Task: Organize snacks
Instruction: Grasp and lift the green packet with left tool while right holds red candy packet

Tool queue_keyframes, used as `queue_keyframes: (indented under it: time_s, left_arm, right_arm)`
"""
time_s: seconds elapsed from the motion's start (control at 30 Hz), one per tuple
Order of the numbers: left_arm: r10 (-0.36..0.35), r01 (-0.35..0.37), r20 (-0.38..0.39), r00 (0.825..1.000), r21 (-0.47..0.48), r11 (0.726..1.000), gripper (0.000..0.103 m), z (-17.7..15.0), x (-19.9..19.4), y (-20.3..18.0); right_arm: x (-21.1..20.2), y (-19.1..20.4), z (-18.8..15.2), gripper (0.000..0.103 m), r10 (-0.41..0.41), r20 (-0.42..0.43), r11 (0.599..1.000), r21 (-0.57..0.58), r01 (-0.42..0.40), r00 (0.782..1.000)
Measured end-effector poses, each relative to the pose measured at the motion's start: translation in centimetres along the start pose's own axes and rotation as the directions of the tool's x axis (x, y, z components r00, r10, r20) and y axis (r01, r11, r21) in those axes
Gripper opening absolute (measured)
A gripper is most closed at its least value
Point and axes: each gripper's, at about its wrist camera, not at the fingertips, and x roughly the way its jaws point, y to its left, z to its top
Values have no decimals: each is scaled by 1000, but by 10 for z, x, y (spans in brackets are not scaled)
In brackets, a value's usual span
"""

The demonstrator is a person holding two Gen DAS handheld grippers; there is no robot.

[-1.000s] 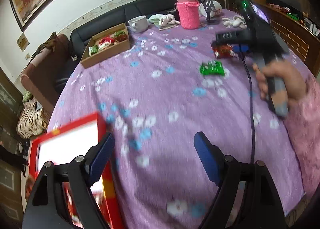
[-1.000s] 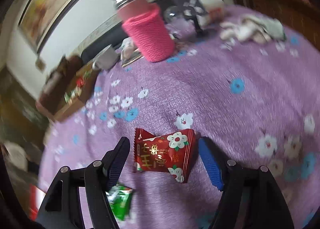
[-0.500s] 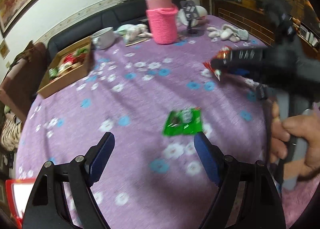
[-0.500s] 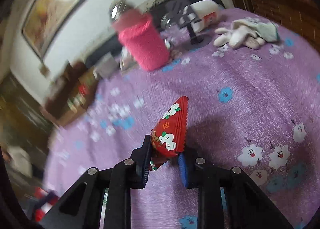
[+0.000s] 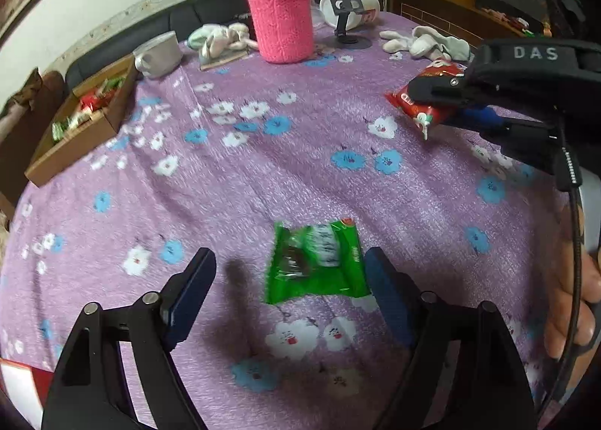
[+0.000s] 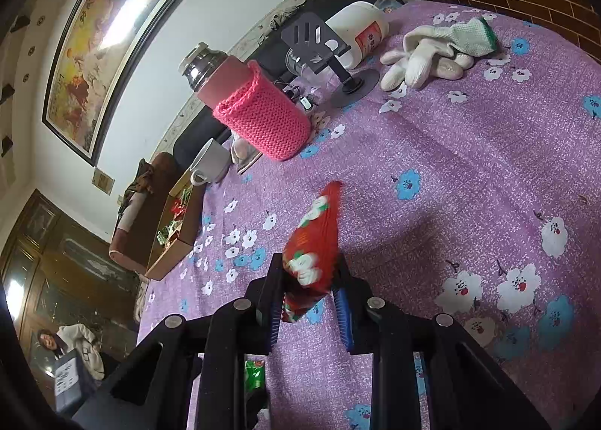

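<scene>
A green snack packet [image 5: 315,264] lies flat on the purple flowered tablecloth [image 5: 263,167], between the fingers of my open left gripper [image 5: 289,279], close to the right finger. My right gripper [image 6: 308,279] is shut on a red snack packet [image 6: 315,242] and holds it above the cloth; it also shows in the left wrist view [image 5: 420,103]. A cardboard box [image 5: 79,122] with several snacks sits at the far left edge of the table; it also shows in the right wrist view [image 6: 176,238]. The green packet peeks out below my right gripper [image 6: 254,373].
A flask in a pink knitted sleeve [image 5: 280,17], a white mug [image 5: 157,54], a phone stand [image 5: 343,13], a white jar [image 6: 360,32] and white gloves [image 5: 428,41] stand at the back. A red and white box [image 5: 18,385] is at the near left corner.
My left gripper has moved forward until its open fingers flank the green packet. My right gripper has lifted the red packet higher and tilted to the left.
</scene>
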Motion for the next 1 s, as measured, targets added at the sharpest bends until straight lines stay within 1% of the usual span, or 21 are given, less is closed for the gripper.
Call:
queue_keyframes:
  time_s: [0.03, 0.07, 0.13, 0.23, 0.3, 0.43, 0.53, 0.63, 0.67, 0.73, 0.83, 1.0]
  left_arm:
    - [-21, 21, 11, 1000, -14, 1000, 67, -1, 0, 1]
    - [-45, 45, 12, 999, -28, 999, 63, -1, 0, 2]
    - [-61, 61, 14, 998, -40, 997, 50, 0, 0, 3]
    - [-62, 63, 19, 998, -36, 997, 40, 0, -2, 1]
    - [-66, 66, 21, 998, -30, 997, 36, -1, -3, 1]
    - [-78, 79, 24, 997, -54, 995, 34, -6, -8, 9]
    - [-81, 84, 30, 996, -92, 992, 34, -14, -17, 20]
    - [-61, 65, 35, 998, -127, 990, 34, -25, -29, 29]
    - [-39, 44, 36, 999, -135, 990, 34, -31, -36, 32]
    - [-19, 24, 37, 999, -148, 989, 34, -39, -47, 37]
    - [29, -19, 64, 998, -150, 989, 34, -59, -74, 42]
    - [48, -22, 127, 991, -196, 980, 34, -91, -122, 60]
  right_arm:
    - [1, 0, 0, 25, 1, -2, 1000, 0, -1, 1000]
    - [2, 0, -1, 25, 3, -3, 1000, 0, -3, 1000]
    - [3, 3, -2, 25, 5, -9, 1000, -10, -5, 1000]
    - [5, 7, -3, 25, 7, -19, 999, -32, -8, 1000]
    - [8, 5, -4, 25, 15, -38, 1000, -27, -16, 999]
    - [13, -5, -3, 24, 108, -87, 993, 50, -104, 990]
    - [14, -6, -3, 24, 142, -101, 988, 72, -135, 985]
    - [18, -5, -5, 24, 177, -120, 982, 81, -168, 977]
    - [19, -4, -5, 24, 179, -124, 982, 79, -170, 976]
    - [20, -1, -6, 24, 178, -130, 983, 70, -170, 975]
    - [23, 3, -8, 24, 179, -134, 983, 57, -173, 975]
    - [25, 11, -12, 24, 184, -142, 983, 19, -184, 973]
